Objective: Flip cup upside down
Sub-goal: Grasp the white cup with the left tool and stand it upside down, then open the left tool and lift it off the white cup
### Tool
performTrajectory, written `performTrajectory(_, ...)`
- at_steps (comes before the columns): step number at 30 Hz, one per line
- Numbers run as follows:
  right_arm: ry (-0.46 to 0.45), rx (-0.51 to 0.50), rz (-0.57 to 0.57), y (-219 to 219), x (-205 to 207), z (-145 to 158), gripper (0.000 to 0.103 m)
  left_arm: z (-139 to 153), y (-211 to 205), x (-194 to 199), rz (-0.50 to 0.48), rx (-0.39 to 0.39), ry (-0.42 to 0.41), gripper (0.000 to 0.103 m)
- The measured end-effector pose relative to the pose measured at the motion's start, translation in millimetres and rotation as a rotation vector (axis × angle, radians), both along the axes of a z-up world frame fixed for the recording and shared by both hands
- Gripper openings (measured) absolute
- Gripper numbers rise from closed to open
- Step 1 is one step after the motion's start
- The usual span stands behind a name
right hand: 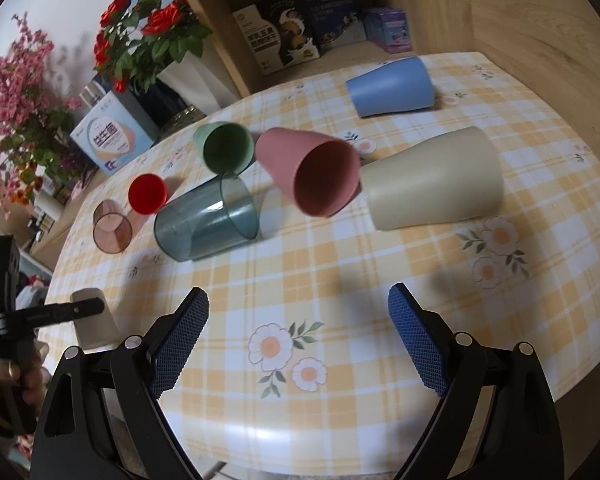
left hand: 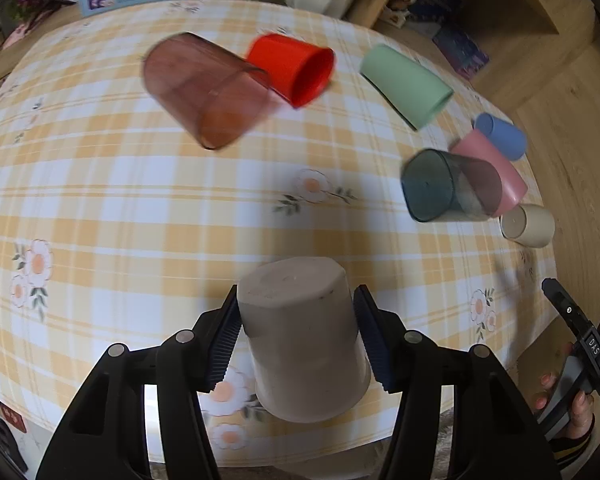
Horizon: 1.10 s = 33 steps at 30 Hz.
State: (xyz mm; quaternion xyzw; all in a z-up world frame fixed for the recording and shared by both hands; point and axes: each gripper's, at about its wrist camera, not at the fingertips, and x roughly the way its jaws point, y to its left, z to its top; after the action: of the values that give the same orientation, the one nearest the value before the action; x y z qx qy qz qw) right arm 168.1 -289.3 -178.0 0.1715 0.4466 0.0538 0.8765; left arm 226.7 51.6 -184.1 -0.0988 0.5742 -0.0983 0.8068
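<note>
My left gripper (left hand: 296, 312) is shut on a grey-beige cup (left hand: 304, 340) that stands upside down, base up, at the near edge of the checked table (left hand: 140, 200). The pads touch both its sides. The same cup (right hand: 94, 320) shows in the right wrist view at far left, behind the left gripper's finger. My right gripper (right hand: 298, 308) is open and empty above the table's near edge, with nothing between its blue pads (right hand: 414, 332).
Several cups lie on their sides: brown translucent (left hand: 204, 92), red (left hand: 292, 68), green (left hand: 406, 86), blue (left hand: 500, 136), pink (left hand: 496, 172), teal translucent (left hand: 440, 188), cream (left hand: 530, 226). A box and flowers (right hand: 148, 40) stand at the back. A wooden shelf (right hand: 440, 8) borders the table.
</note>
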Motion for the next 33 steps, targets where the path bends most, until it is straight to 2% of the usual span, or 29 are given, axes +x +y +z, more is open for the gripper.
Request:
performTrajectory(3,0.003,-0.008,0.018,6.8,-0.6,0.2,0.088,5.7,10.0,-4.2,0.017,0.014,-0.044,0.054)
performTrajectory(8,-0.006,-0.012,0.015,9.9,-1.7,1.9,0.088,20.6,28.1,-3.1,0.056,0.063,-0.176,0.052)
performTrajectory(14,-0.006,-0.026,0.029,16.9,-3.1,3.4,0.088,18.6,33.7,10.0,0.095,0.078,-0.233,0.052)
performTrajectory(23,-0.011,-0.026,0.007,10.8,-6.8,4.9,0.088,8.3,19.5,-2.4,0.064,0.161,-0.271,0.051)
performTrajectory(33,-0.011,-0.021,0.023,13.9,-9.3,6.4,0.088,1.3,6.7,-17.6,0.026,0.201,-0.235,0.051)
